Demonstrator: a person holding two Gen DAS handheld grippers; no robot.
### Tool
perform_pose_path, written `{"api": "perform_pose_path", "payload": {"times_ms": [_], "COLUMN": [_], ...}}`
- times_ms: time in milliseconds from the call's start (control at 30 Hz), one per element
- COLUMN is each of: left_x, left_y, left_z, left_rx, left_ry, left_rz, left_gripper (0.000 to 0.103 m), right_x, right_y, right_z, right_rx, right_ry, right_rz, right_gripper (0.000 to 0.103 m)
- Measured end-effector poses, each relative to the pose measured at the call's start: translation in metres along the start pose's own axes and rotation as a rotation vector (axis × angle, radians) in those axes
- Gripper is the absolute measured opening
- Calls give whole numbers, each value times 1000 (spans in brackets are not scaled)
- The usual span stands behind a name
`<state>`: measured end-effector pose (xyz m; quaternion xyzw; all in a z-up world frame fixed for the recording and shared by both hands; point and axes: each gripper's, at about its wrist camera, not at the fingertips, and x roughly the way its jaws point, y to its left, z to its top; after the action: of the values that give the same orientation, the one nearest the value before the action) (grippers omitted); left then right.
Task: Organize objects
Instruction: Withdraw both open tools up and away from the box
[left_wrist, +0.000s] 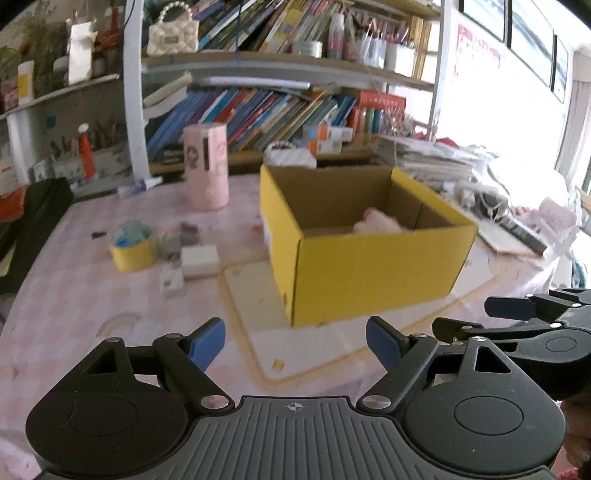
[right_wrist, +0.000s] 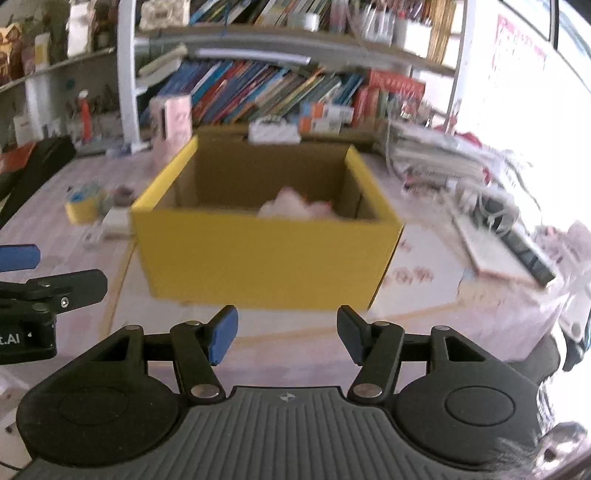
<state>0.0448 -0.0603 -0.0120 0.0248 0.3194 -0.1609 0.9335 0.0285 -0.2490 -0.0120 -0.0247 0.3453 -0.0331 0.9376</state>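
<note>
One blurred pink thing (right_wrist: 295, 206) boxed.

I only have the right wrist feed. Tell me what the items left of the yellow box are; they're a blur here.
Observer: From the left wrist view, a yellow tape roll sits left of the yellow box, with a white block beside it.
Operator: Report the left gripper; I see only its edge.
Observer: The left gripper is open and holds nothing.
Operator: Describe the pink thing behind the box.
Observer: It is a pink cylinder standing upright on the table, clear of the box.
</note>
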Motion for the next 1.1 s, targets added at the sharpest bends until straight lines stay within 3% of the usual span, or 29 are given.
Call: {"api": "perform_pose_path", "payload": {"times_ms": [567, 1100], "left_x": [-35, -62], "left_y": [35, 64], "left_z": [-39, -46], "left_rx": [-17, -60], "left_ry": [81, 39], "left_rz": [52, 109], "left_gripper": [90, 90], "right_x": [-23, -37], "right_y": [60, 97], "right_z": [-28, -22], "right_rx": [-32, -82], "right_ry": [63, 26], "right_rz": [98, 149], "right_gripper": [64, 67]}}
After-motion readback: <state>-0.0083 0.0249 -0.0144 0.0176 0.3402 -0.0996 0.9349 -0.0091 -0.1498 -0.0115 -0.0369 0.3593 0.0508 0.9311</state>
